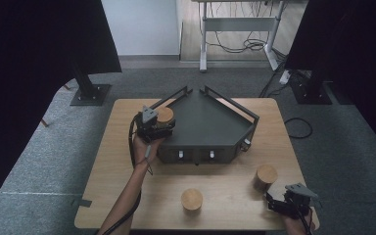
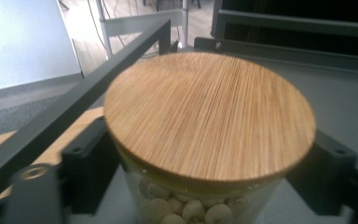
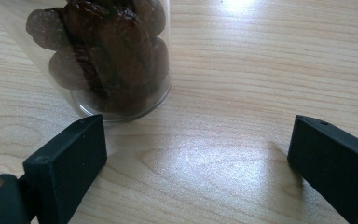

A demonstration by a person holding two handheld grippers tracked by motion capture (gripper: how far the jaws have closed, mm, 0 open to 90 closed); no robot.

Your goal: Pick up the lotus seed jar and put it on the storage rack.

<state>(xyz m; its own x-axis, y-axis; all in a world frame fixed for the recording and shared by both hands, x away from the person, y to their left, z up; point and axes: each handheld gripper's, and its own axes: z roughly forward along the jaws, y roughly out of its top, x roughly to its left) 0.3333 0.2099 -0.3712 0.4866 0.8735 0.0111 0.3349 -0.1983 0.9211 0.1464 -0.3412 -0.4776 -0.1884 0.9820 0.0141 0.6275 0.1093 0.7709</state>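
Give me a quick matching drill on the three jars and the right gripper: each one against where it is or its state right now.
1. Jar of pale round pieces
2. Jar of dark dried fruit
3. Middle jar
4. Right gripper

a. Open on the table beside a jar
b. Held between the left gripper's fingers at the shelf
c. Alone at the table's front
d. Standing near the right gripper

1-b, 2-d, 3-c, 4-a
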